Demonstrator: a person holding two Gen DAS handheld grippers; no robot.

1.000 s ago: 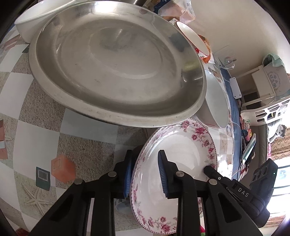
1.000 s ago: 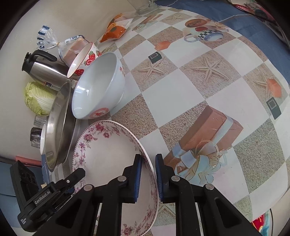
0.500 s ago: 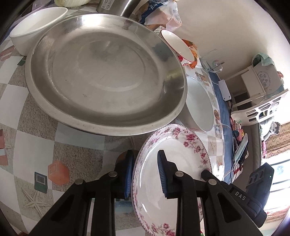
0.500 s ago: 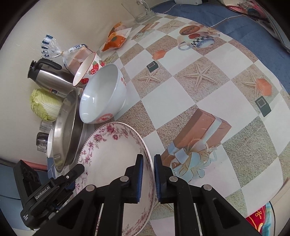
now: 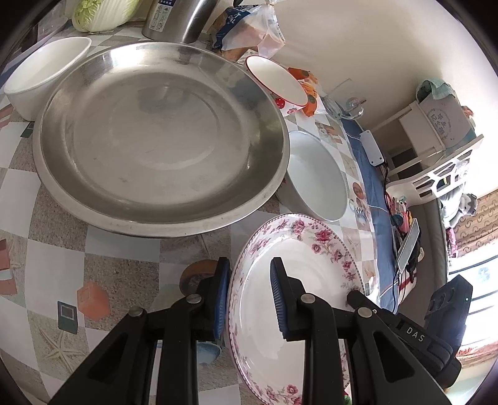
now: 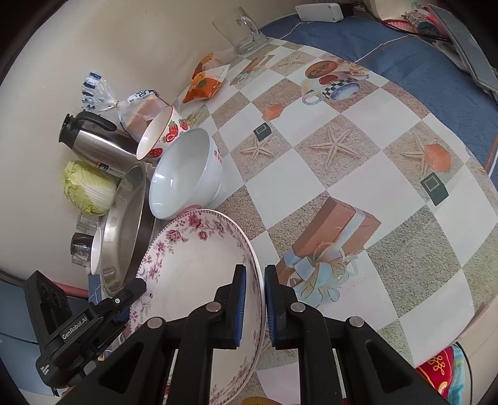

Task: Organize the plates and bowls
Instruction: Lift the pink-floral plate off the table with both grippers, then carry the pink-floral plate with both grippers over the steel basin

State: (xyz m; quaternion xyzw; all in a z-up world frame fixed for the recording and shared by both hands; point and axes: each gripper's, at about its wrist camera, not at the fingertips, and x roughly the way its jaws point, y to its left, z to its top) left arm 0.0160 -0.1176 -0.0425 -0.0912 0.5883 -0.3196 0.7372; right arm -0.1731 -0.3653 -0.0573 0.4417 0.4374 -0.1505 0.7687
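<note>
A white plate with a pink flower rim (image 5: 311,258) (image 6: 193,264) hangs tilted above the checkered tablecloth, carried by both grippers. My left gripper (image 5: 249,296) is shut on its left rim, one blue pad under the rim and one inside the dish. On the opposite rim my right gripper (image 6: 256,299) is shut tight. Just beyond the plate lies a large steel basin (image 5: 162,140) (image 6: 124,230), empty. A white bowl (image 5: 314,177) (image 6: 186,177) stands beside it, and a strawberry-patterned bowl (image 5: 277,84) (image 6: 162,134) leans behind. Another white bowl (image 5: 40,71) sits at the basin's far left.
Along the wall stand a steel kettle (image 6: 93,140), a cabbage (image 6: 87,187), a bagged loaf (image 5: 249,28), an orange snack packet (image 6: 205,84) and a glass mug (image 6: 246,34). The checkered tablecloth (image 6: 358,155) stretches bare to the right; a blue cloth (image 6: 420,62) covers its far end.
Both grippers have risen and drawn back with the flowered plate. The steel basin no longer overlaps the plate's far rim, and more of the wall-side items has come into view.
</note>
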